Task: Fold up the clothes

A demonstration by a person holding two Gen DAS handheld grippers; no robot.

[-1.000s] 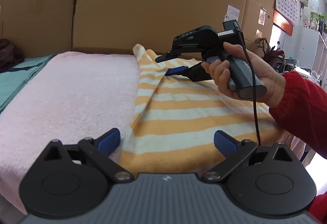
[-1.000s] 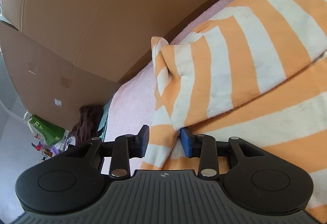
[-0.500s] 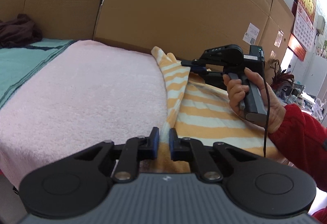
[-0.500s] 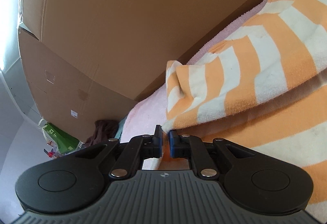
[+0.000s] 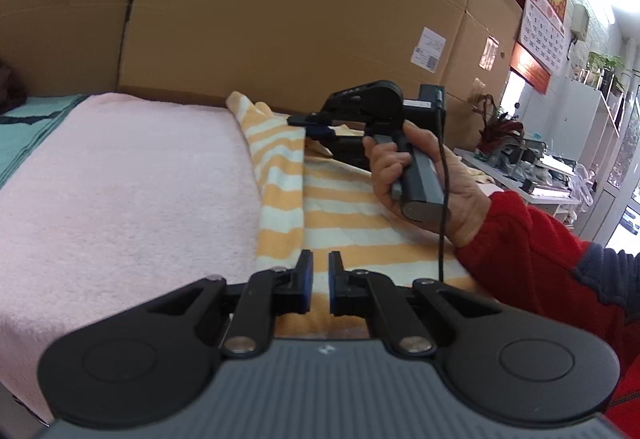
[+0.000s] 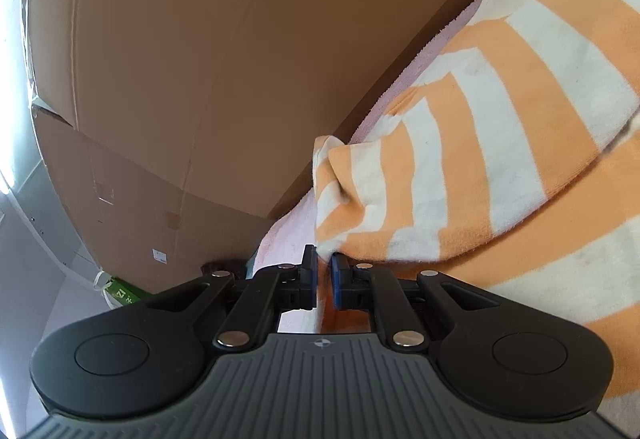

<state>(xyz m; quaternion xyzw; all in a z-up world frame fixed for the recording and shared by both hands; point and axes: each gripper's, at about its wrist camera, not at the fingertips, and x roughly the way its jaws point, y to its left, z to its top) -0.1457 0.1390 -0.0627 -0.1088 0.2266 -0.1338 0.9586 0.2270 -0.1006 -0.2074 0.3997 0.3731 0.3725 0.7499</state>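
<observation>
Lying on a pink towel (image 5: 120,179) spread over the bench, the orange-and-white striped garment (image 5: 344,207) has its left edge turned over toward its middle. Left of the garment: bare pink towel, with a teal cloth (image 5: 24,135) farther left. Left claw (image 5: 319,281) sits at the garment's near edge, pads nearly together, pinching the fold's near end. Right claw (image 6: 324,279), at the garment's far end near the cardboard boxes (image 5: 280,19), is pressed together on the fold's far corner. Right of the garment, a hand (image 5: 432,179) in a red sleeve (image 5: 540,251) grips that claw's handle.
</observation>
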